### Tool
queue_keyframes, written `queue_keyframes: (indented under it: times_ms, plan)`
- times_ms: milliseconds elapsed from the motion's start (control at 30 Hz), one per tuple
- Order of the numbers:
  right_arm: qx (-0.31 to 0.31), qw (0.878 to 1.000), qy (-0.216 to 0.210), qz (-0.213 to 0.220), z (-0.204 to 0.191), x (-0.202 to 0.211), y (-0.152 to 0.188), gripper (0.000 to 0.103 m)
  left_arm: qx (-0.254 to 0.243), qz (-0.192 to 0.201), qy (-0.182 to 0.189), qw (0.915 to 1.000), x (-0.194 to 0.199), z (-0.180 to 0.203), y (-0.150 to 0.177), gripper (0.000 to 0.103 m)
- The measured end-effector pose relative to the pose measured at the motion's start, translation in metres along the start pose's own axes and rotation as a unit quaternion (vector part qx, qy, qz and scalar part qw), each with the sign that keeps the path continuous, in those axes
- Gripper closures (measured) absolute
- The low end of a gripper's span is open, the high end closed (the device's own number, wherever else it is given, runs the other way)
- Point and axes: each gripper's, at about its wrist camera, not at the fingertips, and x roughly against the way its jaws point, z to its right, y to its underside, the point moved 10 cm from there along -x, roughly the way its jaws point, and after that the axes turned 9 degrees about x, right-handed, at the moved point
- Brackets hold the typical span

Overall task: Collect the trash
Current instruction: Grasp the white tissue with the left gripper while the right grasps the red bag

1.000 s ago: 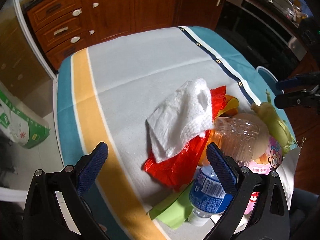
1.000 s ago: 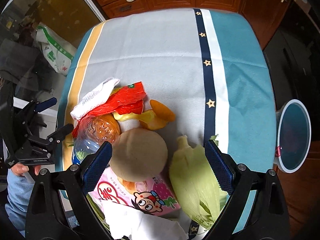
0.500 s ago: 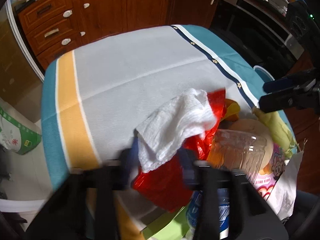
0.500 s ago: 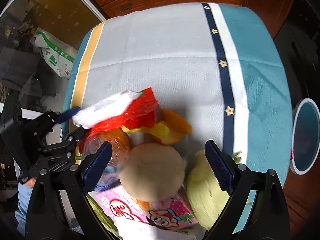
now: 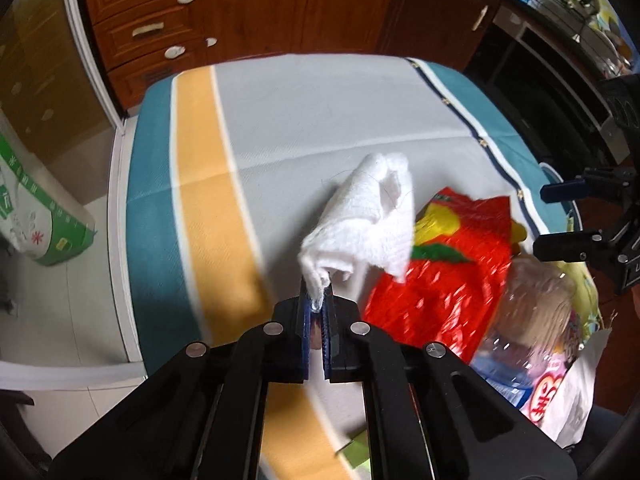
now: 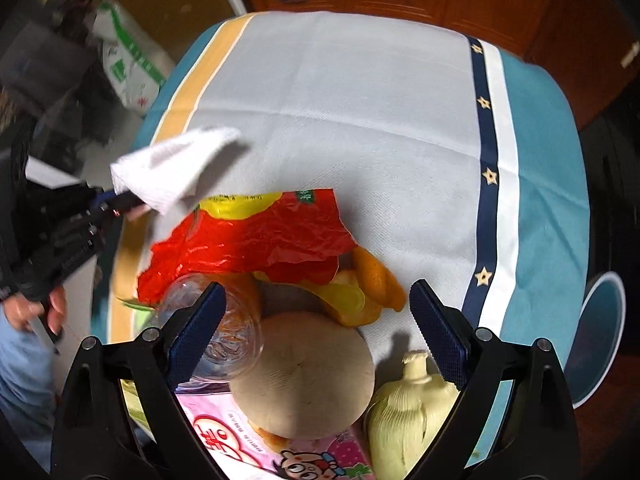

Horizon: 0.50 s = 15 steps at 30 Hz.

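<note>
Left gripper of mine pinches a white paper towel above the worktop; right gripper hangs spread over the trash pile's red wrapper.

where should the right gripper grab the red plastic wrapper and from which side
Pinch the red plastic wrapper at its raised far corner, coming from the bare cloth side. That edge stands free, while its near side drapes over the clear bottle. The right gripper is open.
</note>
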Motion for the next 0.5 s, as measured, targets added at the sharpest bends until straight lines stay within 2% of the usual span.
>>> queue_keyframes:
  times_ms: [100, 233, 333, 433, 500]
  plan:
    - [0.017, 1.0, 0.004, -0.014, 0.002, -0.008, 0.001, 0.018, -0.001, -0.007, 0.002, 1.0, -0.003, -0.003, 0.006, 0.098]
    - [0.015, 0.999, -0.027, -0.036, 0.0, -0.026, -0.006, 0.028, -0.005, -0.016, 0.007, 0.9998, -0.009, -0.003, 0.01, 0.097]
    - [0.009, 0.998, -0.048, -0.031, -0.003, -0.036, -0.023, 0.029, -0.007, -0.019, 0.005, 0.9998, -0.013, -0.003, 0.009, 0.097]
    - [-0.003, 0.998, -0.061, -0.02, -0.005, -0.04, -0.04, 0.038, -0.008, -0.021, 0.003, 0.9997, -0.016, -0.004, 0.006, 0.096]
    - [-0.011, 0.997, -0.069, -0.011, -0.005, -0.043, -0.052, 0.039, -0.01, -0.022, -0.003, 0.9997, -0.019, -0.004, 0.005, 0.091]
